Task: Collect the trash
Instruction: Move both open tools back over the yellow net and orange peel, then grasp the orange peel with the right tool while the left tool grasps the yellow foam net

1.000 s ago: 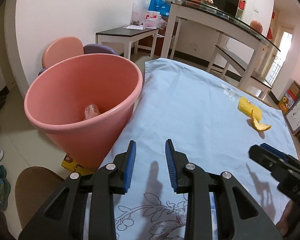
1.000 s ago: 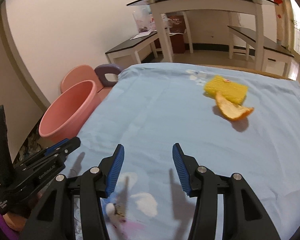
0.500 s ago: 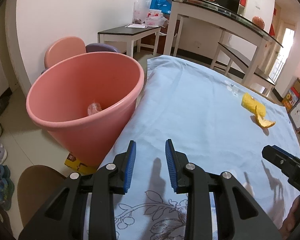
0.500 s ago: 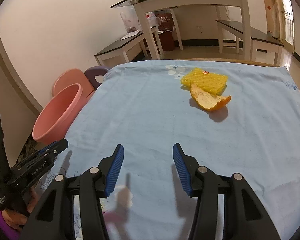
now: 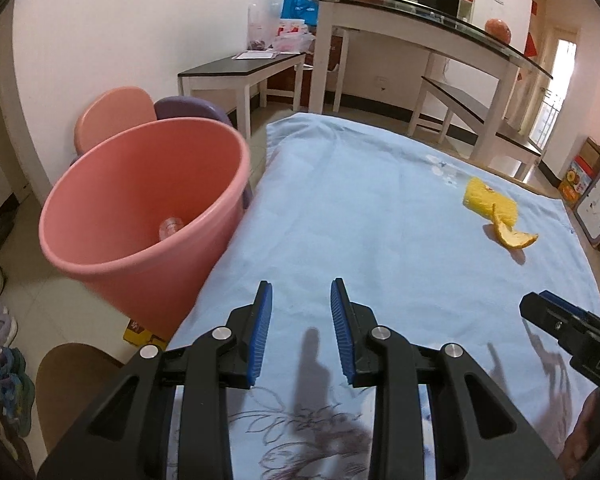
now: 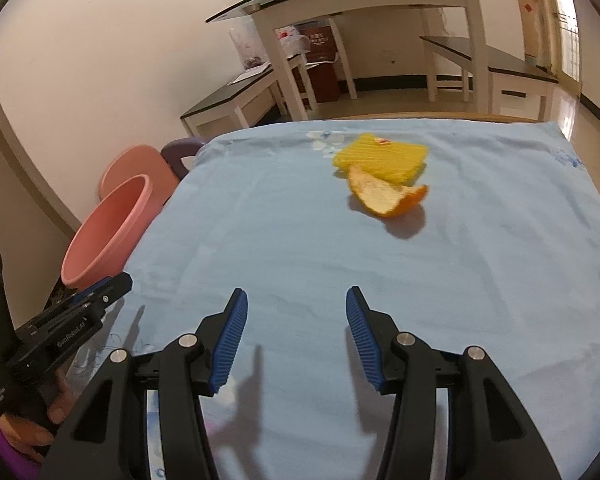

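Both grippers are tilted down over the light blue cloth of the surface (image 6: 300, 248), and each has its jaws apart with nothing between them. The orange peel (image 6: 384, 196) lies well ahead of the right gripper (image 6: 296, 312), touching a yellow sponge (image 6: 384, 158) behind it. The pink bin (image 5: 140, 216) stands just left of the left gripper (image 5: 300, 300), beside the surface edge, with a small clear thing inside.

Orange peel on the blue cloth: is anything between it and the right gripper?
Nothing visible. Only bare blue cloth lies between the open right gripper and the orange peel. The yellow sponge sits behind the peel, touching it.
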Demonstrator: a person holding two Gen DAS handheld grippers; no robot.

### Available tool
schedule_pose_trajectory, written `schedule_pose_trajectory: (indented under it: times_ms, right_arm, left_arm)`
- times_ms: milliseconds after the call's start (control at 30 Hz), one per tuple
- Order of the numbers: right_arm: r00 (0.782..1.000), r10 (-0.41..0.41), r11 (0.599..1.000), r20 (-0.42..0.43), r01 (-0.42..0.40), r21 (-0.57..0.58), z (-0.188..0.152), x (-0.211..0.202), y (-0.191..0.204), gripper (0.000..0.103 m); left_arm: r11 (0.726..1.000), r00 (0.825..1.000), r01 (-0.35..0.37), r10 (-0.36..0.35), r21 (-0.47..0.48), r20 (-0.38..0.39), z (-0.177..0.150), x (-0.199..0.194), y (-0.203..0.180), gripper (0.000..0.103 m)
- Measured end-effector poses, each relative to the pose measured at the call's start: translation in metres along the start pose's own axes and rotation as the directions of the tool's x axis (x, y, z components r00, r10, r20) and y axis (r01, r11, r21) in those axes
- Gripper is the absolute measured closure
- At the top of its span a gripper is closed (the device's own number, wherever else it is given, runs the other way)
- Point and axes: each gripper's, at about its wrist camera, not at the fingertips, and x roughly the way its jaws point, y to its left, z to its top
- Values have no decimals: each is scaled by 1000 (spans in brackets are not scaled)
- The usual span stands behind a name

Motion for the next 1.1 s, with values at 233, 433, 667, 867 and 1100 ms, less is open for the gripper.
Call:
schedule_pose_trajectory:
  times_ms: [233, 433, 667, 867, 1100]
  right_arm:
    - [999, -34, 997, 19, 33, 65, 4, -9, -27, 49]
    - [998, -63, 993, 30, 60, 103, 6, -13, -44, 49]
    - [992, -105, 985, 64, 95, 144, 21, -15, -62, 47]
    - [995, -76, 984, 59, 65, 166, 40, 2, -64, 47]
    - [994, -102, 976, 32, 94, 196, 52, 31, -64, 48]
  left_arm:
    - [997, 999, 45, -46, 58, 21, 15, -1, -28, 73]
    - [992, 995, 99, -100, 78, 16, 21, 3, -45, 73]
    - [984, 989, 146, -149, 105, 19, 22, 2, -58, 73]
    - [984, 988, 153, -154, 90, 8, 22, 7, -56, 73]
    - [985, 989, 145, -146, 88, 1, 22, 11, -56, 73]
